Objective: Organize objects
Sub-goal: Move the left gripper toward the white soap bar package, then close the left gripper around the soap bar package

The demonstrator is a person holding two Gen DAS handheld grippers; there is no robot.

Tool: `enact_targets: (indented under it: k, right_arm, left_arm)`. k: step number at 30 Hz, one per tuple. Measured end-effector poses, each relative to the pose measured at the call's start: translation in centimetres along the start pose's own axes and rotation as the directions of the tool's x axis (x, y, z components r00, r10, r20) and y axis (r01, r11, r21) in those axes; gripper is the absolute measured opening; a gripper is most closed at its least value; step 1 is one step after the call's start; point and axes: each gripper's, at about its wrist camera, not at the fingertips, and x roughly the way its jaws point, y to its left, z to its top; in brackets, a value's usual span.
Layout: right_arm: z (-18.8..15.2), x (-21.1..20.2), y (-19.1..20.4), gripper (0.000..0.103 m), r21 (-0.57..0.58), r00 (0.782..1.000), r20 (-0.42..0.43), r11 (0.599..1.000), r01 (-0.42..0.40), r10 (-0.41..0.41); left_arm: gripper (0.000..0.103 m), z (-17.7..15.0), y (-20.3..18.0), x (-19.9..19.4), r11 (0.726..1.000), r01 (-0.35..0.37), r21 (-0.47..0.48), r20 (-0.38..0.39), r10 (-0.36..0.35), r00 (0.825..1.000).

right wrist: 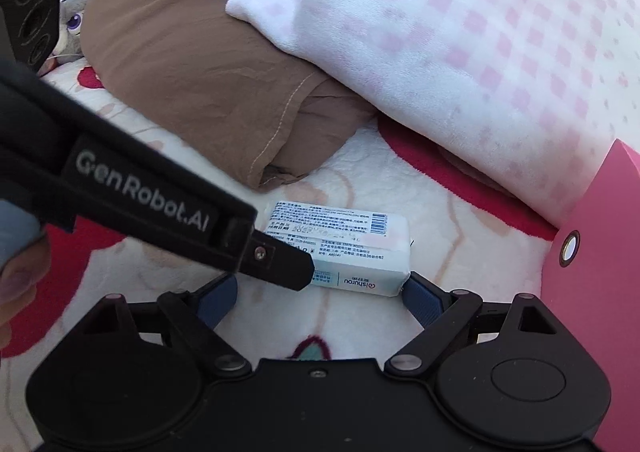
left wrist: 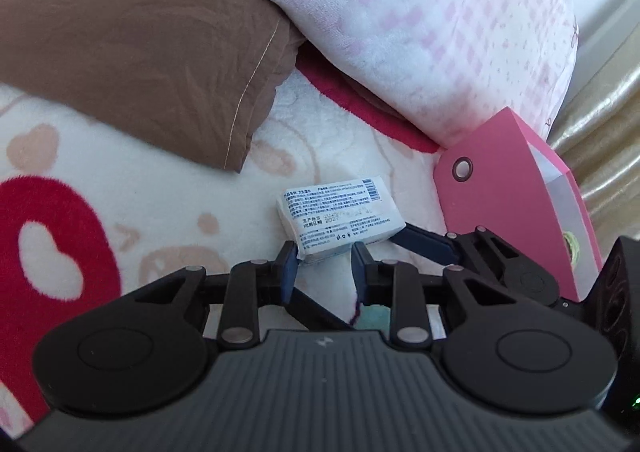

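Surface: my bed's fleece blanket (left wrist: pixel 132 188), cream with red hearts, soft enough that things sink in slightly
Task item: white tissue pack (left wrist: pixel 340 220), printed label up, lying flat on the blanket between the brown pillow and the pink bag, touching neither
Left gripper (left wrist: pixel 324 272): my jaws stand narrow, the blue pads at the pack's near corner; the left pad looks to touch it, the right pad shows a gap, so I judge it not yet pinched
Right gripper (right wrist: pixel 320 294): my jaws stand wide, one blue pad at the pack's right end, the other well clear on the left; nothing held
Overlap: my left gripper crosses the right wrist view and covers the pack's left end, both tools working the same pack
Pink bag (left wrist: pixel 516 188): paper bag leaning against the checked pink blanket, mouth open toward me; I judge it the likely place for the pack, set close so the carry is short
Brown pillow (left wrist: pixel 132 36): lies beyond the pack, partly under the checked pink blanket (left wrist: pixel 440 32)
Plush toy (right wrist: pixel 72 18): grey, peeking behind the pillow
Risk: a corner grip on a soft pack may slip
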Motion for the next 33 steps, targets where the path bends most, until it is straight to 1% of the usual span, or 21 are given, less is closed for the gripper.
enact_targets:
  k: [2, 4, 7, 9, 11, 16, 20, 21, 23, 25, 26, 29, 33]
  right_arm:
    - [-0.4, -1.0, 0.4, 0.092, 0.014, 1.000, -0.012, 1.000, -0.022, 0.022]
    - [-1.0, -2.0, 0.8, 0.092, 0.025, 0.998, -0.031, 0.998, -0.059, 0.060]
    - [-1.8, -3.4, 2.0, 0.092, 0.023, 0.993, -0.068, 0.995, -0.094, 0.095]
    - [-2.5, -4.0, 2.4, 0.092, 0.011, 0.991, -0.075, 0.994, -0.107, 0.107]
    - [-2.9, -4.3, 2.5, 0.091, 0.009, 0.991, -0.080, 0.994, -0.105, 0.105]
    - [-2.7, -4.3, 2.3, 0.091, 0.006, 0.993, -0.071, 0.995, -0.098, 0.098]
    - [-2.2, -3.8, 2.2, 0.092, 0.027, 0.991, -0.086, 0.994, -0.105, 0.106]
    - [-2.2, -3.6, 2.1, 0.093, 0.054, 0.989, -0.094, 0.993, -0.106, 0.110]
    - [-2.4, -3.1, 1.4, 0.093, 0.125, 0.987, -0.104, 0.986, -0.107, 0.121]
    - [-2.6, -2.9, 0.9, 0.092, 0.174, 0.985, -0.112, 0.979, -0.107, 0.128]
    - [-2.7, -2.8, 0.8, 0.092, 0.184, 0.986, -0.107, 0.977, -0.108, 0.129]
    - [-2.7, -2.8, 1.0, 0.093, 0.173, 0.988, -0.103, 0.980, -0.100, 0.119]
    - [-2.8, -2.5, 1.4, 0.093, 0.143, 0.990, -0.100, 0.986, -0.083, 0.098]
  left_arm:
    - [0.027, -0.5, 0.4, -0.7, 0.999, 0.015, -0.033, -0.038, -0.016, 0.999]
    - [0.027, -1.2, 0.4, -1.2, 0.999, 0.005, -0.042, -0.078, -0.009, 0.997]
    - [0.027, -2.7, 0.6, -1.8, 0.999, -0.003, -0.054, -0.133, -0.004, 0.991]
    - [0.027, -3.4, 1.2, -2.2, 0.997, 0.002, -0.073, -0.166, -0.014, 0.986]
    - [0.027, -3.5, 1.9, -2.7, 0.995, 0.006, -0.096, -0.180, -0.023, 0.983]
    - [0.029, -2.3, 3.2, -4.1, 0.992, -0.008, -0.127, -0.119, -0.008, 0.993]
    - [0.028, -2.2, 4.4, -3.7, 0.977, 0.025, -0.210, -0.078, -0.042, 0.996]
    - [0.026, -2.3, 4.3, -3.4, 0.977, 0.027, -0.211, -0.075, -0.044, 0.996]
    - [0.025, -2.5, 4.4, -2.9, 0.975, 0.032, -0.222, -0.070, -0.049, 0.996]
    - [0.018, -2.5, 4.5, -2.7, 0.968, 0.057, -0.243, -0.065, -0.075, 0.995]
    - [0.018, -2.5, 4.5, -2.7, 0.966, 0.067, -0.250, -0.064, -0.086, 0.994]
    - [0.017, -2.6, 4.6, -2.6, 0.963, 0.065, -0.260, -0.071, -0.086, 0.994]
    - [0.017, -2.7, 5.2, -2.3, 0.952, 0.066, -0.300, -0.078, -0.094, 0.993]
